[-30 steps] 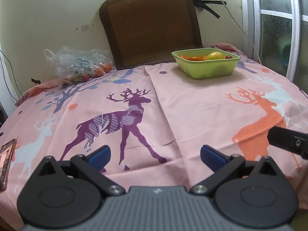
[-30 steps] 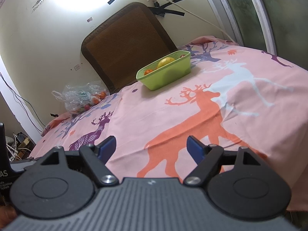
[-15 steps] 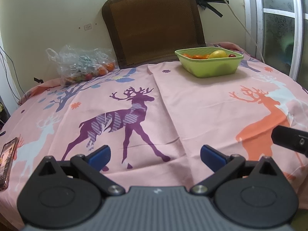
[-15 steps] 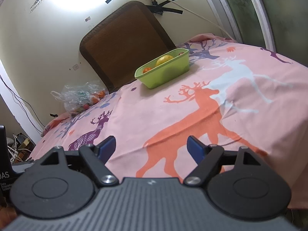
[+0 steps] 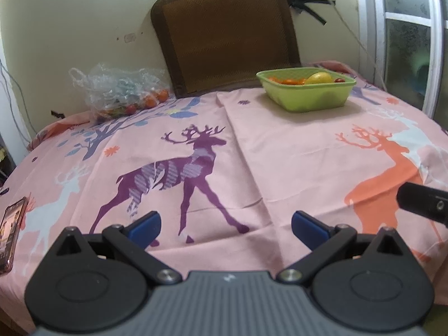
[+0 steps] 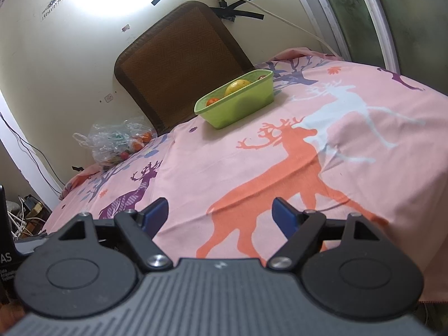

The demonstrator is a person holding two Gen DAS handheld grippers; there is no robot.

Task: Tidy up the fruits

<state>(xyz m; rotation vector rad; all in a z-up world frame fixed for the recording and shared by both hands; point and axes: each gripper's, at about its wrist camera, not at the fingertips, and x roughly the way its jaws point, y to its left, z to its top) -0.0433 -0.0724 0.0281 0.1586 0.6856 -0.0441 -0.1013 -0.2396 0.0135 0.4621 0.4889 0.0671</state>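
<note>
Left wrist view. My left gripper [image 5: 225,225]: jaws spread wide, empty, low centre of frame above the pink deer cloth [image 5: 280,151]. Clear bag [image 5: 117,92] of small orange and red fruit: upper left, against the wall. Green tub [image 5: 306,92]: upper right, already holding a yellow fruit [image 5: 319,77] and orange pieces. Brown cushion [image 5: 224,33]: top centre, between bag and tub. Phone [image 5: 9,231]: left edge. A black part of my other tool [image 5: 422,201] shows at the right edge.

Right wrist view. My right gripper [image 6: 221,214]: jaws spread wide, empty, bottom centre. Green tub [image 6: 238,103]: centre, tilted by the lens. Bag [image 6: 117,140]: middle left.

Change: over the last second the tub and bag have drifted slightly in both frames and sit a little larger; both tools are creeping forward, nothing picked. I judge the sorting is at the approach stage, with the bagged fruit next to move toward the tub.
</note>
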